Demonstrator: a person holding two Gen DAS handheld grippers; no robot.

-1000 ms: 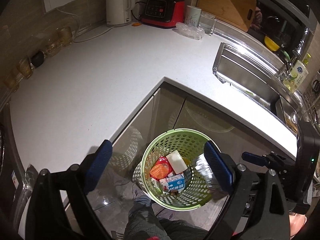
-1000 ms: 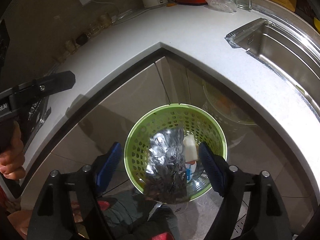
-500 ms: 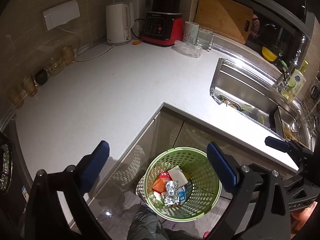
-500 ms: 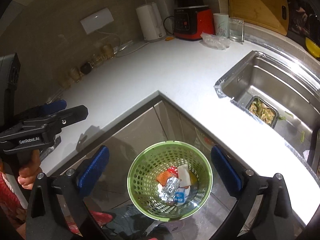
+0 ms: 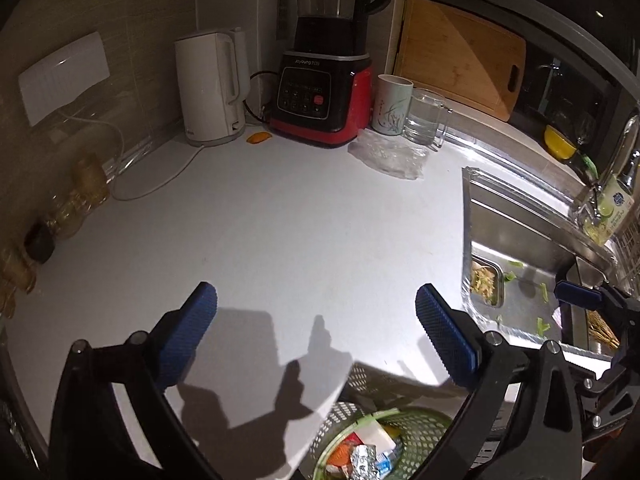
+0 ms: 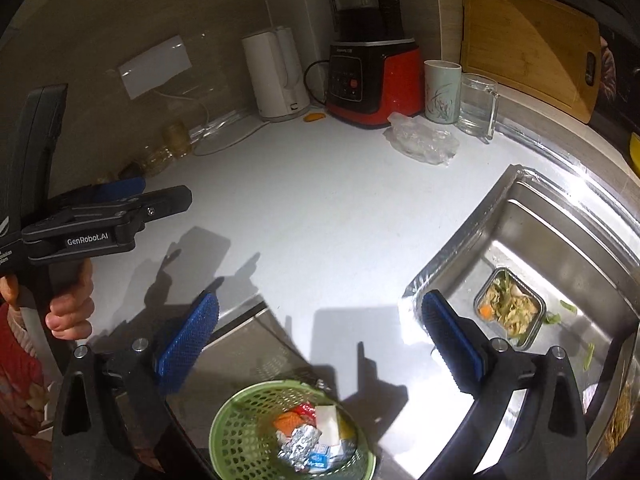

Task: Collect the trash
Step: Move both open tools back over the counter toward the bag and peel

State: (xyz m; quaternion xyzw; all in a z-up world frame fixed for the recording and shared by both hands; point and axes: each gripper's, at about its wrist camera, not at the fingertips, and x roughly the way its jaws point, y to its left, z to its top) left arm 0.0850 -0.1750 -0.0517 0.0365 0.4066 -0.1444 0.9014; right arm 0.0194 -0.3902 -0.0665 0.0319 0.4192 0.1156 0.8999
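A green perforated trash basket (image 6: 244, 436) stands on the floor below the counter corner, also low in the left wrist view as the basket (image 5: 420, 440). Inside lie crumpled foil (image 6: 298, 442), an orange wrapper and a white block. On the white counter, a crumpled clear plastic bag (image 5: 388, 154) lies before the mugs, and a small orange scrap (image 5: 258, 137) sits by the kettle. My left gripper (image 5: 316, 304) hangs open over the counter, empty. My right gripper (image 6: 320, 314) is open and empty above the counter corner. The left gripper (image 6: 160, 196) shows at the left of the right wrist view, held by a hand.
A white kettle (image 5: 210, 88), red blender (image 5: 324, 92), ceramic mug (image 5: 394, 104) and glass mug (image 5: 426, 118) line the back wall. A steel sink (image 6: 560, 248) holds a food container (image 6: 510, 306). Amber jars (image 5: 84, 184) stand at the left. A cutting board (image 5: 460, 60) leans behind.
The foil dropped from the right gripper into the basket. Both grippers then rose and swung forward from above the basket to over the counter, so the basket slid to the bottom of both views.
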